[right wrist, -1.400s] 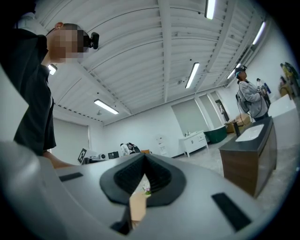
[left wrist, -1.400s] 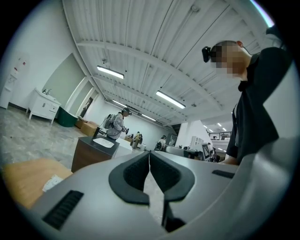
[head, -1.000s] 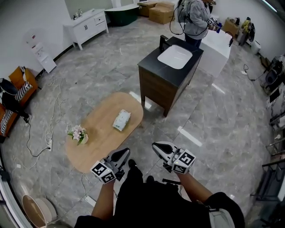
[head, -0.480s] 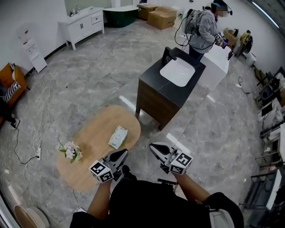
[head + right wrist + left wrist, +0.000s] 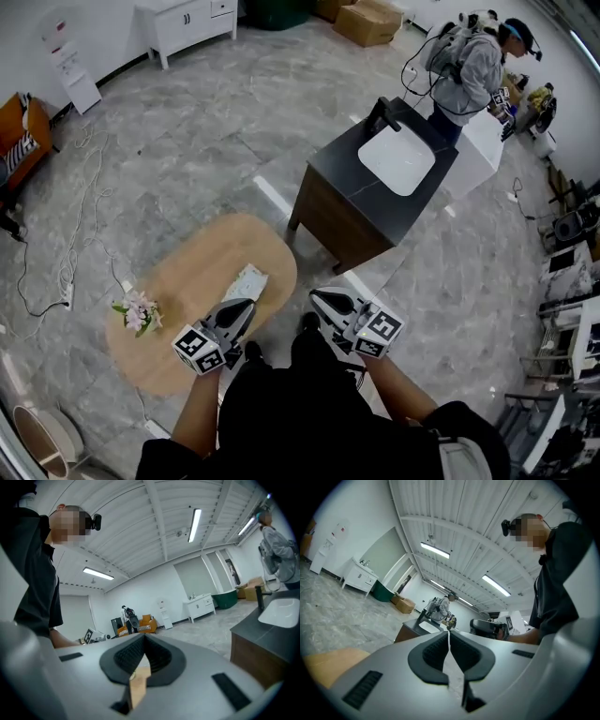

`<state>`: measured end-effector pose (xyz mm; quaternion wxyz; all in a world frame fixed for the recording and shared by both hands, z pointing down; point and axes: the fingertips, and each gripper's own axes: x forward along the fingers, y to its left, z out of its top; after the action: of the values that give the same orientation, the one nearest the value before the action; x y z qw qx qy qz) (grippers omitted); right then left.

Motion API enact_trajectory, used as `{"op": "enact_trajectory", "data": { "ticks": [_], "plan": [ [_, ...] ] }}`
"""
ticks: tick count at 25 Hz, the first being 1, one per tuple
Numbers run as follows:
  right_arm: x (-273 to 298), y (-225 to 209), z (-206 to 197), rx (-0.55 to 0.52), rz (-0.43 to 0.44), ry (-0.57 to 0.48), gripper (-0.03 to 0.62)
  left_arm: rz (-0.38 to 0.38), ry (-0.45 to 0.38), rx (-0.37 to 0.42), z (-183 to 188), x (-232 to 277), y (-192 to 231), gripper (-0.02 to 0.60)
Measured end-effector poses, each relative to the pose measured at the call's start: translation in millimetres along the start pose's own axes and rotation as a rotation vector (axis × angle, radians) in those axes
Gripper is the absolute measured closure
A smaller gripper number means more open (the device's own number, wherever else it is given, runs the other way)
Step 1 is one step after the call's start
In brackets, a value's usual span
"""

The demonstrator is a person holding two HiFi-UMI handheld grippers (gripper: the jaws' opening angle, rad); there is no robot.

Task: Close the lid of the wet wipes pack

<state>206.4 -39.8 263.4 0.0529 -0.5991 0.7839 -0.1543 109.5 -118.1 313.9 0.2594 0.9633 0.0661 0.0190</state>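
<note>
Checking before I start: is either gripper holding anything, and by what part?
Nothing is held. The left gripper and right gripper are both shut and empty; the wipes pack lies untouched on the table.

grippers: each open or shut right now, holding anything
Left gripper: shut, jaws together, nothing held.
Right gripper: shut, jaws together, nothing held.

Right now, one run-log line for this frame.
phase: pre-contact | left gripper: shut, empty | right gripper: shut, empty | wet wipes pack: on wooden table, untouched | lid: too small to tell
</note>
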Motion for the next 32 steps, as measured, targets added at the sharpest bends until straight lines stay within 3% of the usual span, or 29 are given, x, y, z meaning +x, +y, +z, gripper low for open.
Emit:
{"op": "enact_trajectory", "data": {
  "ticks": [3, 10, 14, 18, 22, 25, 32],
  "plan": [
    [22.6, -37.3, -1.6, -0.003, 0.117, 0.035, 0.583, 0.099, -0.012, -0.004, -1.3, 15.3, 27.5, 0.563],
    [86.3, -89.7, -16.3, -0.057, 0.481, 0.214, 0.580, 0.472, -0.087, -0.039, -11.9, 4.6, 83.0, 0.563],
    [124.2, -111.0, -29.4, -0.044, 0.598, 0.274, 0.580, 0.652, -0.161, -0.032, -4.9, -20.2, 102.6, 0.562],
    [151.8, -111.1, -65.4, -0.048, 0.712, 0.373, 0.577, 0.783, -0.178, -0.059, -32.0, -47.0, 113.1, 0.561],
    [167.0, -108.9, -113.0, -0.084, 0.797, 0.485, 0.560, 0.851, -0.140, -0.097, -72.0, -61.9, 121.1, 0.560],
    [177.9, -115.9, -164.1, -0.169, 0.828, 0.589, 0.554, 0.868, -0.061, -0.100, -109.1, -72.2, 142.8, 0.488],
    [186.3, -129.3, -269.1, -0.298, 0.915, 0.743, 0.537, 0.831, 0.090, -0.121, -201.9, -80.9, 185.6, 0.488]
  ]
}}
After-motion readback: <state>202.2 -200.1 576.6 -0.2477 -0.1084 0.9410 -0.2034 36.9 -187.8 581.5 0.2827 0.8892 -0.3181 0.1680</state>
